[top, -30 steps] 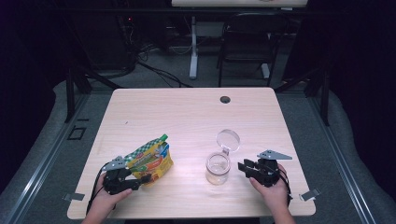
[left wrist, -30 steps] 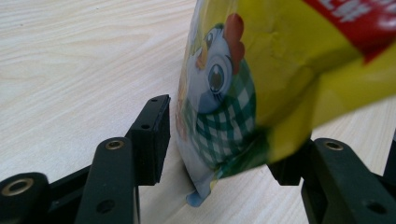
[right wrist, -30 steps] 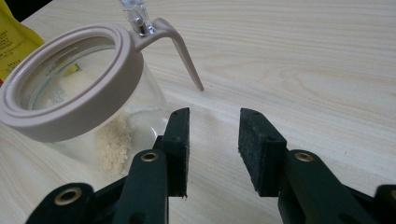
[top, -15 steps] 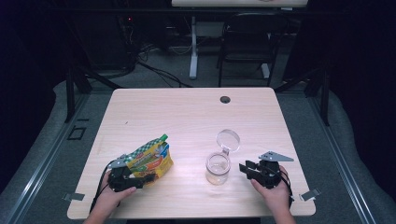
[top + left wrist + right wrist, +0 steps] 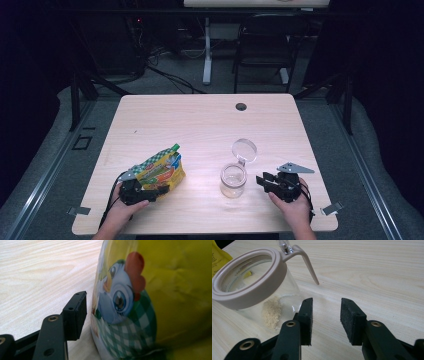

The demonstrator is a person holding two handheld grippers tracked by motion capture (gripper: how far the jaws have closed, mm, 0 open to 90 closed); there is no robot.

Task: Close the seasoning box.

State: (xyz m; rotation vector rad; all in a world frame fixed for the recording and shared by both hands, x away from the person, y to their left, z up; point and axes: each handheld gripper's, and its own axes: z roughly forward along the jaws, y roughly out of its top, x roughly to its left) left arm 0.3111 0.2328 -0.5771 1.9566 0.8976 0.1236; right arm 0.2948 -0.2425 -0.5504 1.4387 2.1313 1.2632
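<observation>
In the high view, a yellow snack bag (image 5: pixel 161 171) with a green checked top stands on the near left part of the table (image 5: pixel 200 125), and the left gripper (image 5: pixel 150 192) sits against its near end. An open glass jar (image 5: pixel 233 180) stands to the right, its hinged lid (image 5: pixel 244 149) tipped back, and the right gripper (image 5: pixel 263 181) rests just beside it without touching.

In the left gripper view, the bag (image 5: pixel 150 302), printed with a cartoon chicken, stands close up; one black pad (image 5: pixel 75 315) is a little apart from its side, the jaws having just been opening.

In the right gripper view, the jar (image 5: pixel 259 297) holds a little pale grainy powder (image 5: pixel 272 312) at its bottom. The right gripper (image 5: pixel 326 320) stands spread, holding nothing.
</observation>
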